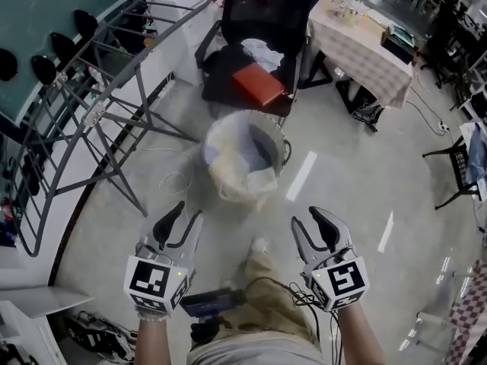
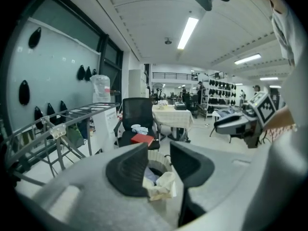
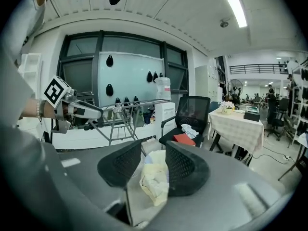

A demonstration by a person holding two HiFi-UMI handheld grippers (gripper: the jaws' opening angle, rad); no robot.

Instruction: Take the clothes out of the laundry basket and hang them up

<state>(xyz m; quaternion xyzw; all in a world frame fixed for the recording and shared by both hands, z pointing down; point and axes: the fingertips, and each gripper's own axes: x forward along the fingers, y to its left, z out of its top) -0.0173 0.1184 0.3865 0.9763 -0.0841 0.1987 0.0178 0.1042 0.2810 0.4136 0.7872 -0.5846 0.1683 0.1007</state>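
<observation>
- On the floor (image 1: 342, 181) ahead: laundry basket (image 1: 268, 131), pale clothes (image 1: 236, 185) draped over its rim.
- left gripper (image 1: 189, 210): fingers apart, empty, short of basket.
- right gripper (image 1: 306, 217): same.
- drying rack (image 1: 91, 97) stands left.

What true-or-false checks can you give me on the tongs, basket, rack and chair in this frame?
1. The left tongs and right tongs are both open and empty. True.
2. The laundry basket lies tipped on its side. False: it stands upright on the floor with clothes in it.
3. A red box lies on the seat of the black chair. True.
4. The drying rack stands to the right of the basket. False: in the head view it is to the left.
</observation>
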